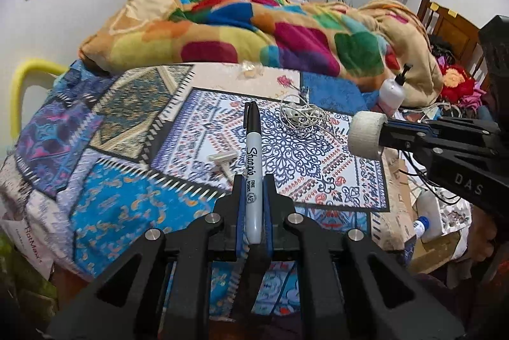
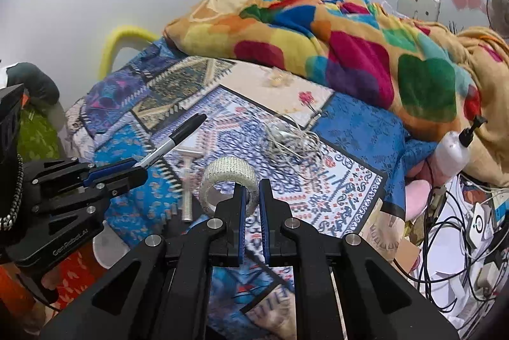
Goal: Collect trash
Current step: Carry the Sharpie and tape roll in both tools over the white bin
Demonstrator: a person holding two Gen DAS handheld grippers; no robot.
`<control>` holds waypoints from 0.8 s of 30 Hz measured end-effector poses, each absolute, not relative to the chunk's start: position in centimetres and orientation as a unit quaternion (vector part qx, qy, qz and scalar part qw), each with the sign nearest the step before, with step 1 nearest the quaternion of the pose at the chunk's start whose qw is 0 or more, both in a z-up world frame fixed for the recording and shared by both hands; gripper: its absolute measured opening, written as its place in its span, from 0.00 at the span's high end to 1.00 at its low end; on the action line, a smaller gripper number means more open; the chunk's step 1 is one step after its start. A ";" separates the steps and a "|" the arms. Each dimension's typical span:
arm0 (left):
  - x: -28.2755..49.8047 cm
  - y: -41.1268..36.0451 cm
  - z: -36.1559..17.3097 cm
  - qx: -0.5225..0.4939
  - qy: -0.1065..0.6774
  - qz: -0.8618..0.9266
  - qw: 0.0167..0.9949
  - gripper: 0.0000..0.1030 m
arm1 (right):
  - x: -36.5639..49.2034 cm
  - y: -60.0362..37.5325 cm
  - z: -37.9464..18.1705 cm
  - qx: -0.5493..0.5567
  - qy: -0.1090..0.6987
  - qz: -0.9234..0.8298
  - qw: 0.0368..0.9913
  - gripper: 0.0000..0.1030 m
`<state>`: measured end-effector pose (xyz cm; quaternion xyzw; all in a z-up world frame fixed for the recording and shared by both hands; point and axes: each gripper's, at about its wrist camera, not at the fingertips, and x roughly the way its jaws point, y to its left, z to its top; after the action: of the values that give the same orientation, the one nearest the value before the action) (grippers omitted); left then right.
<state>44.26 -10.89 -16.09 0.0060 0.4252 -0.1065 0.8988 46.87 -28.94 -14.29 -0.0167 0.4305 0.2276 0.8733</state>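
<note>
Left wrist view: left gripper clamped on a black Sharpie marker, cap pointing away, barrel squeezed between both blue pads. Held above a patchwork bedspread. Just left of the jaws, flat on the cloth, a pale disposable razor. Further ahead, a tangle of white earphones, apart from the razor and the marker. Near the far edge of the flat area, a small clear wrapper, just before a heaped colourful blanket. At right, right gripper coming in from the side, closed on a roll of white tape. Free flat cloth mostly to the left and in the centre; right edge of the bed crowded with a white pump bottle and cables.

Right wrist view: right gripper pinching the wall of the tape roll, one finger inside the ring and one outside. Left gripper at left, holding the marker tilted up to the right. Razor below and between both tools, partly hidden. Earphones ahead on the blue-and-white panel, wrapper beyond them near the blanket. Bed edge at lower right dropping to a mess of cables; pump bottle at that edge. Open cloth mainly around the earphones.
</note>
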 end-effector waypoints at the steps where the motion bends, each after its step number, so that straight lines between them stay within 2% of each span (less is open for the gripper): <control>1: 43.5 -10.4 -15.6 0.004 0.421 -0.102 0.902 0.91 | 46.5 -28.7 -13.9 -0.017 0.427 0.230 0.874 0.93; 13: 34.7 -3.5 -12.6 -0.021 0.394 -0.040 0.918 0.91 | 40.9 -21.8 -9.9 -0.030 0.391 0.286 0.874 0.93; 24: 26.6 5.8 -14.2 -0.078 0.401 0.041 0.912 0.91 | 36.4 -12.9 -10.5 -0.060 0.398 0.356 0.843 0.93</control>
<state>26.56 5.82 -14.16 -0.0783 0.4007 0.0408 0.9119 36.40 -12.86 -10.52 -0.0600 0.3979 0.3561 0.8434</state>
